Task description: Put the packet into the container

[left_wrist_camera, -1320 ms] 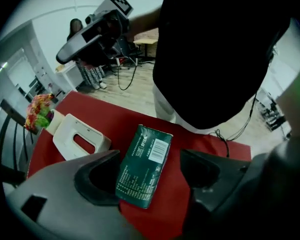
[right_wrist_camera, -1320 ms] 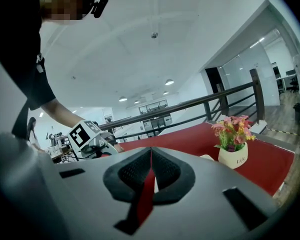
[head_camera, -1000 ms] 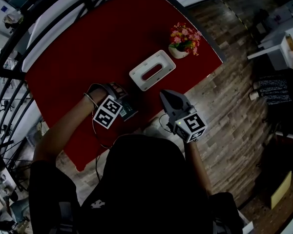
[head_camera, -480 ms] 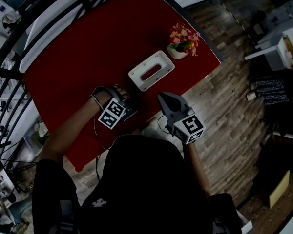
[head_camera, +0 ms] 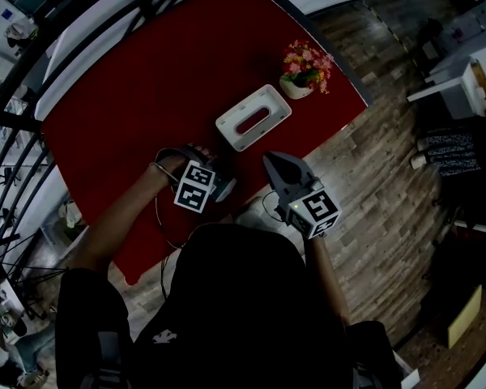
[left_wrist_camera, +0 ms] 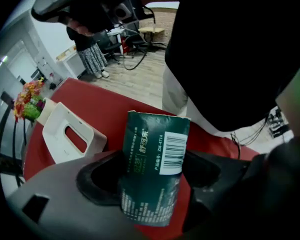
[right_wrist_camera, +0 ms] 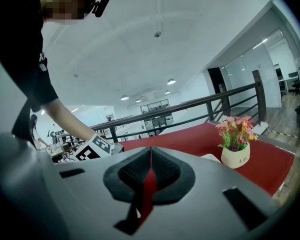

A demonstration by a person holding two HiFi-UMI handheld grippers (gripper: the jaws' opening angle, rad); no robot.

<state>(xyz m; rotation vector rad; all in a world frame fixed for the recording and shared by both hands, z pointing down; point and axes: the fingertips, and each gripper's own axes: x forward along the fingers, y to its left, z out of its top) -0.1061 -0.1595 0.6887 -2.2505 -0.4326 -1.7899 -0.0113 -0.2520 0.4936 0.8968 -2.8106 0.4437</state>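
Note:
The dark green packet (left_wrist_camera: 157,169) with a white barcode label stands between the jaws of my left gripper (left_wrist_camera: 155,176). Both its side edges touch the pads, and the jaws are closing on it. In the head view my left gripper (head_camera: 220,190) is near the table's front edge, a short way in front of the white container (head_camera: 253,117) with the oval slot, and the packet is hidden there. The container (left_wrist_camera: 70,134) lies to the left of the packet. My right gripper (head_camera: 270,160) (right_wrist_camera: 150,179) hovers shut and empty at the table's front right edge.
A white pot of pink and yellow flowers (head_camera: 306,65) (right_wrist_camera: 236,139) stands behind the container at the right corner of the red table (head_camera: 146,79). Wooden floor (head_camera: 373,185) lies past the right edge. A dark railing (head_camera: 16,136) runs along the left.
My left gripper has shifted right and turned toward the person's body. The packet seen beside it earlier no longer shows in the head view. The right gripper has hardly moved.

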